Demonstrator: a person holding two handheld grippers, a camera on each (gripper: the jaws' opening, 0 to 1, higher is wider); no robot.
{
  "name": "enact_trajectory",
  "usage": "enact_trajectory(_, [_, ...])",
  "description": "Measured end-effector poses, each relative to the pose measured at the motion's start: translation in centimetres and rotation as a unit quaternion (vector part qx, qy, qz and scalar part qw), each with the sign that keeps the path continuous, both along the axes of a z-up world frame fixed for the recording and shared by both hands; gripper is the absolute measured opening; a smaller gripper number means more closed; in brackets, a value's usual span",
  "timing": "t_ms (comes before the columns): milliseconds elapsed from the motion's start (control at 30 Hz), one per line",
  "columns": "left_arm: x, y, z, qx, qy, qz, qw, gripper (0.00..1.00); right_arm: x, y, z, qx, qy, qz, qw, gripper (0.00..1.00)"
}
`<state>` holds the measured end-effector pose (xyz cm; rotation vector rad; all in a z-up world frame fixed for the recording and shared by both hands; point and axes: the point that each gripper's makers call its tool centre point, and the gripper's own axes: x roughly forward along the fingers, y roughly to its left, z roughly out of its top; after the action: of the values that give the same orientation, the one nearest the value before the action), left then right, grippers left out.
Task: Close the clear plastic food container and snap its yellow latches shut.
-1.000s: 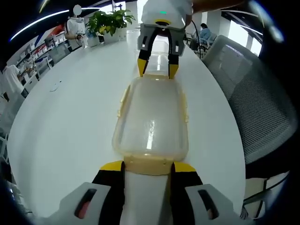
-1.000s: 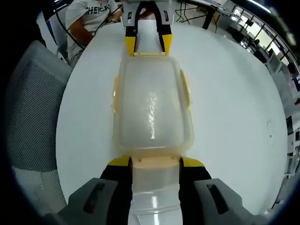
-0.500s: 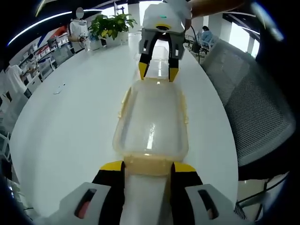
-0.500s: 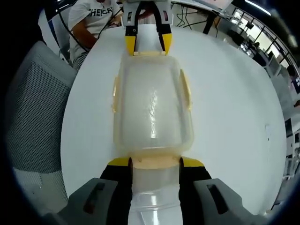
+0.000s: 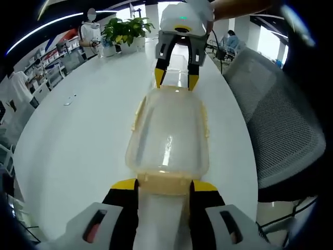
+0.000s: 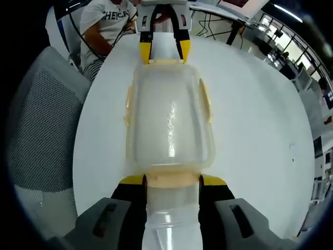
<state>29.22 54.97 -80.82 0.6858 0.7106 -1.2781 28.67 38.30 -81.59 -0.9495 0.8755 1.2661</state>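
Holding container (image 5: 169, 133) unchanged, seemingly lifted slightly

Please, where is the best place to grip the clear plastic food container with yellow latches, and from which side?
Probably at the short ends of the clear plastic food container, coming in lengthwise: its end latches stick out flat between each gripper's jaws, as at the left gripper and right gripper.

A white counter (image 5: 78, 135) spreads wide, with a grey mesh chair (image 5: 281, 125) just beside its edge. At the far end stands a green potted plant (image 5: 125, 28). In the right gripper view, a seated person in a white shirt (image 6: 106, 21) sits near the counter's end.
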Motion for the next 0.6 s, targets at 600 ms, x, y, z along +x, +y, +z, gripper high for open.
enact_trajectory(600, [-0.6, -0.3, 1.5, -0.008, 0.005, 0.012, 0.9999, 0.32, -0.1, -0.3, 1.2, 0.003, 0.008, 0.012, 0.9999, 0.35])
